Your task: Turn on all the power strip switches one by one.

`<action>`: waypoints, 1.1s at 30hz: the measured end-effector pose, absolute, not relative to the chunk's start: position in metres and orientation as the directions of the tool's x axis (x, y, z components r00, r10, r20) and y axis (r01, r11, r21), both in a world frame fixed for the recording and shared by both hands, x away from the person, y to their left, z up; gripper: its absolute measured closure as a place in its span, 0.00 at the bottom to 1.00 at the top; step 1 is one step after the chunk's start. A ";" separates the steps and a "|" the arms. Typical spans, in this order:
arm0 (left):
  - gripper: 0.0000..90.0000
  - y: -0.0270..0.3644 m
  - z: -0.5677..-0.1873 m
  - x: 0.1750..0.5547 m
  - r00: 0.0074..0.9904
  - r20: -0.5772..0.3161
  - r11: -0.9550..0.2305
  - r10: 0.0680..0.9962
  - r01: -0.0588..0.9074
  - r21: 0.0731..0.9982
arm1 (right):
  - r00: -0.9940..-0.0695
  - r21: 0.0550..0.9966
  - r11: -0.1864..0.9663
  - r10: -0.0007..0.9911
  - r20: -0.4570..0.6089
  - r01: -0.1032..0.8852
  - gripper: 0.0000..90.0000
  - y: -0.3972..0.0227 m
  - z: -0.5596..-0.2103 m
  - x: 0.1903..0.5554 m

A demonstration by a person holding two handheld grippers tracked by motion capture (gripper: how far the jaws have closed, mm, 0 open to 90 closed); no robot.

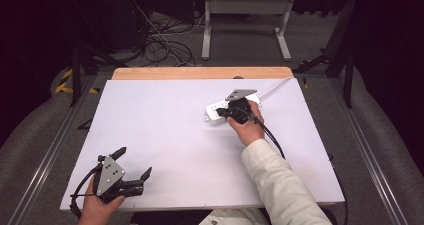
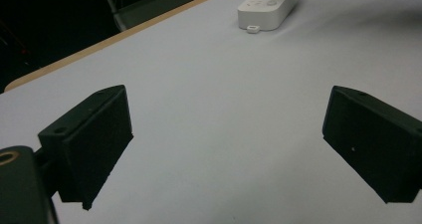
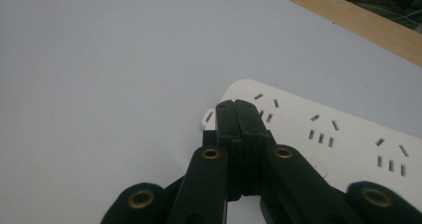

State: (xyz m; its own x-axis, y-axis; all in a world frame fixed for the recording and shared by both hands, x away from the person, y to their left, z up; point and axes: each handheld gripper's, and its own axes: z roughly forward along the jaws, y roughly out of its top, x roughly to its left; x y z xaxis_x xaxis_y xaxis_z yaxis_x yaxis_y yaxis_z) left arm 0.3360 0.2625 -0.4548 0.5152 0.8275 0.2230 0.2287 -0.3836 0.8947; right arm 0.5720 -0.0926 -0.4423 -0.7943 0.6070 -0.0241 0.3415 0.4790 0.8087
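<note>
Over the power strip's (image 3: 343,134) near end the right gripper (image 3: 238,107) is poised — fingers pressed together, empty; left gripper (image 1: 134,166) held wide open, well apart.

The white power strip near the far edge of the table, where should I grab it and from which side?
Probably grip the power strip across its narrow width, from above, near its free rounded end. It lies flat with the sockets up, long and slim, its cord leaving the far end. The right gripper is shut over that near end; the left gripper stands open, far off.
</note>
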 end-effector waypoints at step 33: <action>0.06 0.261 -0.456 0.336 0.521 0.230 -0.395 0.822 0.231 0.889 | -0.774 0.802 0.497 0.630 -0.072 0.330 1.00 -0.084 -0.466 0.585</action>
State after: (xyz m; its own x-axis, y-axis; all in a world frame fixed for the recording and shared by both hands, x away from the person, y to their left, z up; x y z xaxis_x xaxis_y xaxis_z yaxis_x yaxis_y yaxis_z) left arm 0.3360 0.2615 -0.4555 0.5212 0.8219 0.2297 0.2308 -0.3949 0.8893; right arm 0.5854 -0.0836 -0.4662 -0.7736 0.6296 -0.0717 0.3303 0.4973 0.8023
